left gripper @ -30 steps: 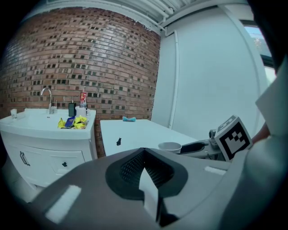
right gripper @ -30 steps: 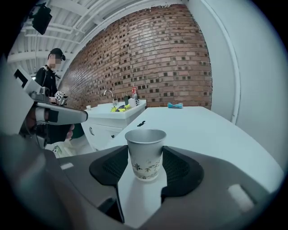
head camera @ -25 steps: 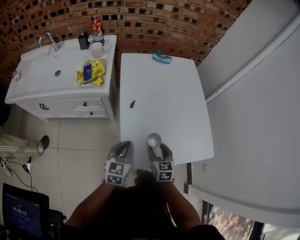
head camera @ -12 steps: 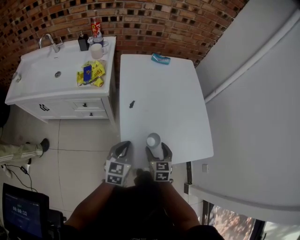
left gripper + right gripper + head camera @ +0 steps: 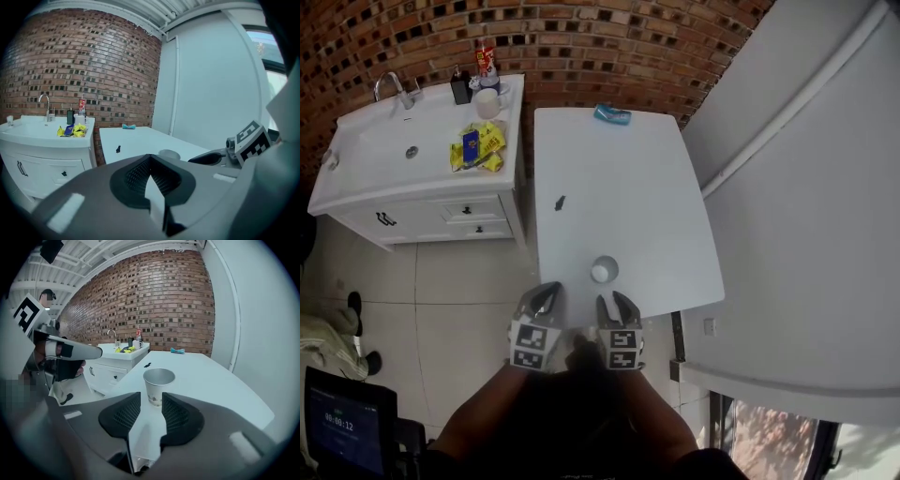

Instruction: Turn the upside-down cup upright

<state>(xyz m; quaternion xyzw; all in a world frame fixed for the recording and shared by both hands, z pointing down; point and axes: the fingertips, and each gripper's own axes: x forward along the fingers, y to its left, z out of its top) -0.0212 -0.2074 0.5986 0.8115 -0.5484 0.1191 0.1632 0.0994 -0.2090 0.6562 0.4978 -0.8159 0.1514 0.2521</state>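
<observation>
A paper cup stands upright, mouth up, near the front edge of the white table. My right gripper sits just behind it, apart from it. Its jaws are closing and nothing is between them. In the right gripper view the cup stands free just beyond the right gripper. My left gripper hovers over the table's front left edge, shut and empty. In the left gripper view the left gripper shows its pads together, with the cup to the right ahead.
A white sink cabinet stands left of the table, with yellow packets and a mug on it. A blue thing lies at the table's far edge and a small dark thing at its left. A white slanted wall borders the right.
A second ago the right gripper held the cup. It set it upright, opened wide, then drew back toward me with its jaws narrowing. The left gripper kept still.
</observation>
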